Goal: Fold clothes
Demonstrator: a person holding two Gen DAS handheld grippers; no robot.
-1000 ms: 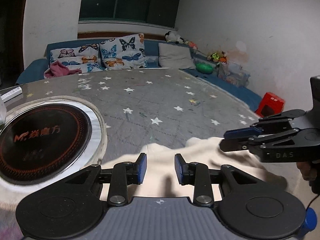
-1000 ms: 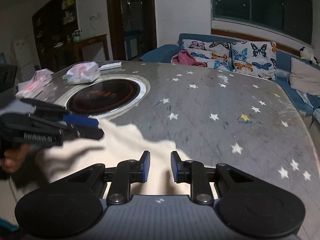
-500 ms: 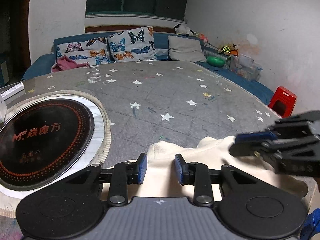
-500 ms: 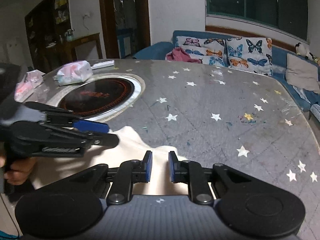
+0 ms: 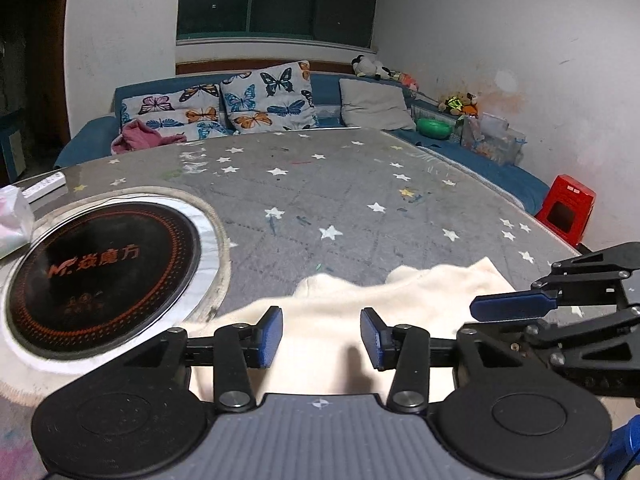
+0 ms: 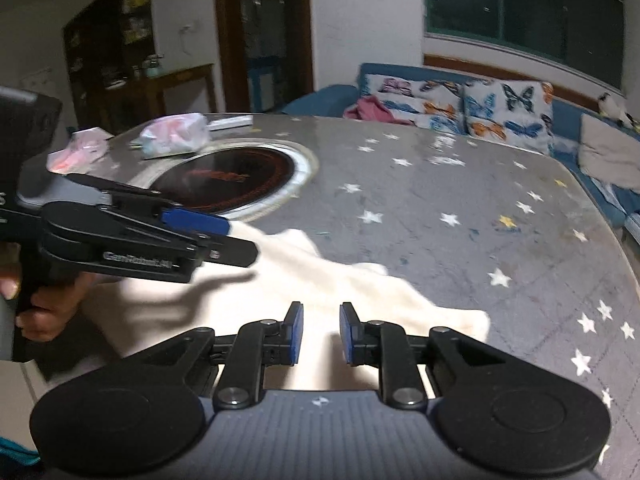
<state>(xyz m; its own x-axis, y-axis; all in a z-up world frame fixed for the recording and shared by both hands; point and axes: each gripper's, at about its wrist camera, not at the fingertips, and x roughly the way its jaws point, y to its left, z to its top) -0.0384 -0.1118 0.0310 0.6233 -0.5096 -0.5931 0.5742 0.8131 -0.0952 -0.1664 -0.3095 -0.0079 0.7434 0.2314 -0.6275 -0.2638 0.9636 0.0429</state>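
Note:
A cream garment [image 5: 340,308] lies bunched at the near edge of the grey star-patterned table [image 5: 320,196]; it also shows in the right wrist view [image 6: 320,280]. My left gripper [image 5: 322,338] is open and empty, just above the cloth's near part. My right gripper [image 6: 320,338] is open a little and empty, above the cloth. In the left wrist view the right gripper [image 5: 516,314] shows at the right edge. In the right wrist view the left gripper [image 6: 212,236] shows at the left, held by a hand.
A round black induction plate [image 5: 100,268] is set into the table at the left. Plastic-wrapped packs [image 6: 176,136] and a white remote [image 5: 44,186] lie at the far left. A blue sofa with butterfly cushions [image 5: 264,100] stands behind. A red stool [image 5: 566,210] stands at the right.
Both grippers have pulled back toward the near edge and risen slightly. The left gripper's jaws have opened wider. The cloth lies more bunched, its far edge closer to me.

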